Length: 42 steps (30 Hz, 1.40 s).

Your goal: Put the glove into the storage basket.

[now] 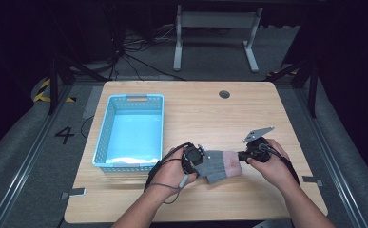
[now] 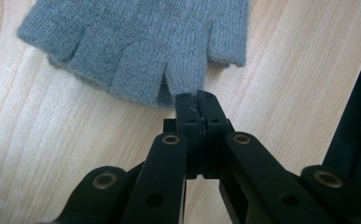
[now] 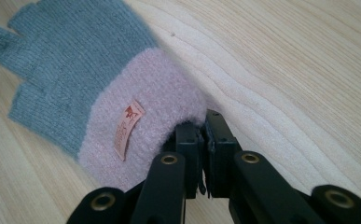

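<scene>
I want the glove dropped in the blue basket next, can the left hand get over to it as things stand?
Probably yes: the blue basket sits just beside the left hand-held gripper, bare table between, though it's shut on the glove.

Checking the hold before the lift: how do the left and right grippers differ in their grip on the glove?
The left gripper pinches a grey finger tip of the glove; the right gripper pinches its fluffy pink cuff. In the high view the right carries a grey plate; the left shows none. Both are shut on the glove.
</scene>
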Tool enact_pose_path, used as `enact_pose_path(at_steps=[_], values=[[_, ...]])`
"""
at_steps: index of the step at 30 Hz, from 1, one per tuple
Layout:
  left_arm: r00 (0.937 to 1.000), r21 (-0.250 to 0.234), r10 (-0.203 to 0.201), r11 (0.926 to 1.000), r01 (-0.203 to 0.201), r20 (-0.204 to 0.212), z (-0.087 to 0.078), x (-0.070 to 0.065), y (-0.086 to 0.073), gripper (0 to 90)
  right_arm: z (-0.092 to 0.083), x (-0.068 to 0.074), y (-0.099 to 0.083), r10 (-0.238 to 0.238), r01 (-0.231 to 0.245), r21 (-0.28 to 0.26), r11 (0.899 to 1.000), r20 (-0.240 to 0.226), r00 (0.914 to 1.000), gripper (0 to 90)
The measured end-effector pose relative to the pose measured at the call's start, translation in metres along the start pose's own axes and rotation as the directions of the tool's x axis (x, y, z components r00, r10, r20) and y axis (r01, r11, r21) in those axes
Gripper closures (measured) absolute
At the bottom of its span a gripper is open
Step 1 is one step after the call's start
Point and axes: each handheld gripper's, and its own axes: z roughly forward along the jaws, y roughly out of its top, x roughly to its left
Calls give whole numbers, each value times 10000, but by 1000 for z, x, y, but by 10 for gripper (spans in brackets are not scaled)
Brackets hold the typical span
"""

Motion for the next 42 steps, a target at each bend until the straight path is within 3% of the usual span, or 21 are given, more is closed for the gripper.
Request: enact_pose_path(at_steps=[10,27,29,42], values=[[10000,13,96,10000,-96,12,2,-2,2,893,0,-1,-1,95,-95,19,10000,38,9999,864],[9997,578,-235,9981,231,61,22,8,0,894,13,-3,-4,79,-79,49,10000,116,9999,859],[9994,613,-304,9976,315,-181,24,10,0,894,14,-4,-4,111,-112,86,9999,94,9999,860],[9976,84,-512,9986,516,-456,17,16,-2,894,6,-1,-7,142,-142,79,9999,52,9999,859]])
